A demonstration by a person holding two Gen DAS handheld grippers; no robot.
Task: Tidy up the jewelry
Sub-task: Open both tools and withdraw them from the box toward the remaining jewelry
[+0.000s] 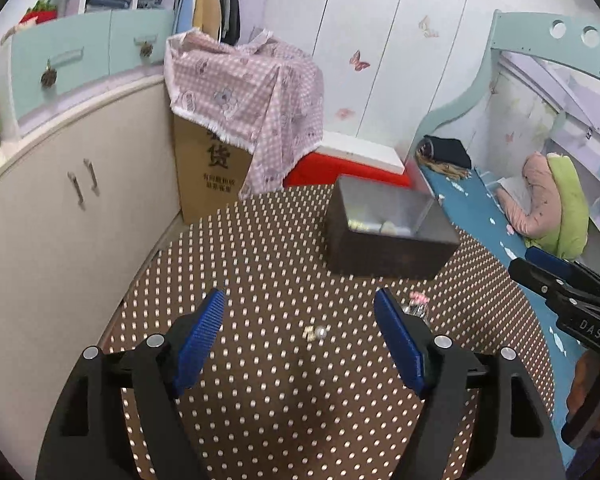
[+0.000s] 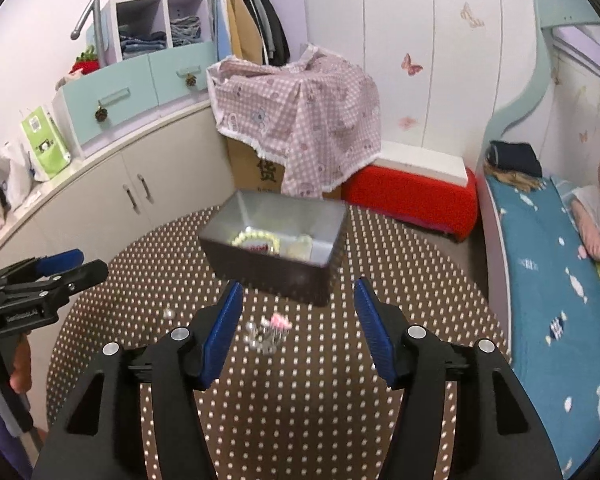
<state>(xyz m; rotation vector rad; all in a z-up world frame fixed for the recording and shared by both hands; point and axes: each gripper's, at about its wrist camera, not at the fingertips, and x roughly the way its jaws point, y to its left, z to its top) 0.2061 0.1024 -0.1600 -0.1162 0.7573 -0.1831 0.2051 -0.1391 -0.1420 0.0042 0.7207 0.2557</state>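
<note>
Left tool (image 1: 300,312) and right tool (image 2: 298,300) both stand with jaws apart, gripping nothing. A small earring (image 1: 315,333) and a pink-tipped jewelry cluster (image 2: 270,330) lie on the dotted desk (image 1: 260,400). The dark box (image 2: 274,246) behind them holds a bead bracelet (image 2: 256,240).

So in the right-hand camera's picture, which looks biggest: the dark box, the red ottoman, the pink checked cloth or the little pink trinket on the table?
As they appear in the right wrist view:
1. Pink checked cloth
2. Dark box and red ottoman: too alike to rank, and the box is nearer the camera.
3. Pink trinket, by far the smallest.
</note>
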